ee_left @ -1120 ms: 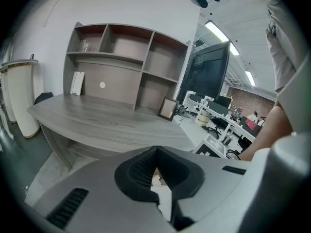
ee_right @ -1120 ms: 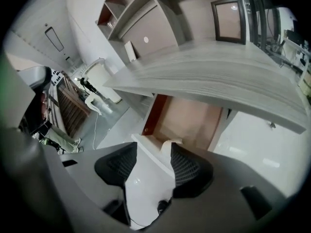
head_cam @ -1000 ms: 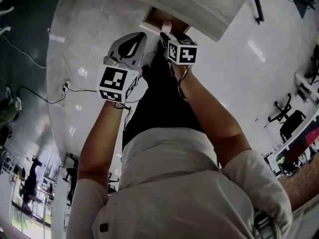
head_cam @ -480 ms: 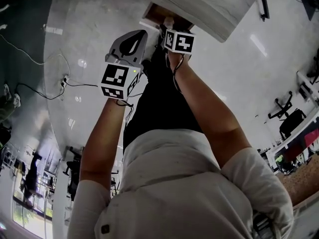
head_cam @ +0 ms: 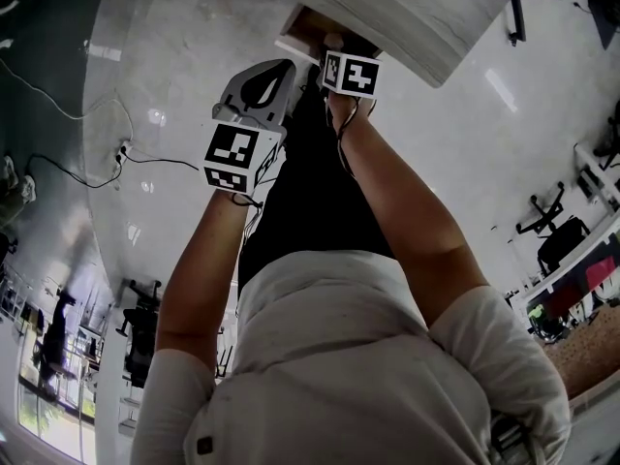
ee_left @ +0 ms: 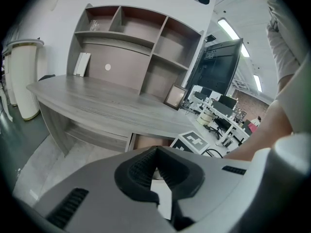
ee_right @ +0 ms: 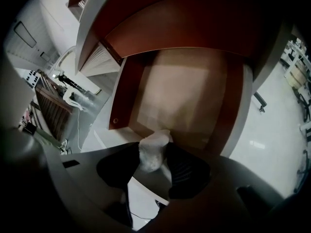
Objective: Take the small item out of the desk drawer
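The desk drawer (head_cam: 302,25) stands pulled out under the grey desk top (head_cam: 407,13). My right gripper (head_cam: 330,45) points steeply down into it. In the right gripper view, a small crumpled white item (ee_right: 151,157) sits between the dark pads over the drawer's brown floor (ee_right: 180,96). The right gripper (ee_right: 153,148) has just been closing, and both pads now touch the item. My left gripper (head_cam: 279,66) hangs beside the drawer on the left, jaws shut with nothing in them (ee_left: 155,152).
The left gripper view shows the long grey desk (ee_left: 97,101), a shelf unit (ee_left: 136,42) behind it, a small picture frame (ee_left: 175,97) and a dark monitor (ee_left: 216,67). A cable (head_cam: 145,158) lies on the pale floor at left. The person's black trousers (head_cam: 310,192) are below the grippers.
Both grippers have sunk toward the drawer. The right one has reached deeper into it, its marker cube now closer to the desk edge.
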Demonstrator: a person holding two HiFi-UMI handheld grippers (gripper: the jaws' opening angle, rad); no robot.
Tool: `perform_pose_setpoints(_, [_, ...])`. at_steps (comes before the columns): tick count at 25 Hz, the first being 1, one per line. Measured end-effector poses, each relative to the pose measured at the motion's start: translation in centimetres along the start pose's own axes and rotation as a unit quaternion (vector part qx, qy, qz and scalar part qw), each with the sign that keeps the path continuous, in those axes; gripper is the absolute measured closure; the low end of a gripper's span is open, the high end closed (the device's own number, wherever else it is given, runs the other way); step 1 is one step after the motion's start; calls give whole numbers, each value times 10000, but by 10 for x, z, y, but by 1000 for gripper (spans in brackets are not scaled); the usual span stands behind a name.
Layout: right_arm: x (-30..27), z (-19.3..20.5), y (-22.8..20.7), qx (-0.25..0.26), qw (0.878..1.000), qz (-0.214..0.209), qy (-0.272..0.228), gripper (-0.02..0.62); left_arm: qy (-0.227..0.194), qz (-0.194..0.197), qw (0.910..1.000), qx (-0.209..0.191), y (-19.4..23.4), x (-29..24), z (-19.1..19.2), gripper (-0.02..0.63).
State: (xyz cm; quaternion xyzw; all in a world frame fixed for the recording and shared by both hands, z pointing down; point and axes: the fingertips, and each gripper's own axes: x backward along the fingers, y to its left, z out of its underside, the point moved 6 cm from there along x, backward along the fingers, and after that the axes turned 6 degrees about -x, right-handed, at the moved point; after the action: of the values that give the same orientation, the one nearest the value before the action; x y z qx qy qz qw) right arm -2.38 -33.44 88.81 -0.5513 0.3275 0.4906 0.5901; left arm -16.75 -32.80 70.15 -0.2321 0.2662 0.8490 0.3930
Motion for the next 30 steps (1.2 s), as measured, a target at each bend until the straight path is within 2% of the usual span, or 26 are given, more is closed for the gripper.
perform_pose_setpoints(6, [6,2,3,151,9999,-26,-53,427,-43,-62,10000,25,1,10,1,591])
perform_pose_setpoints(16, [55,-1,33,865,9951,-234,-423,431,-152,-231,9996,-5,-5,49,-9,591])
perform_pose_setpoints(23, [118,-3,62,1556,9830,-493,-837,431,-400,-255,9989,-63,-25,93,-24,591])
perform_pose_setpoints(30, [202,6,89,2106,9634,-841,-1428,431,-751,-350,9963,-224,-54,153,-41,591])
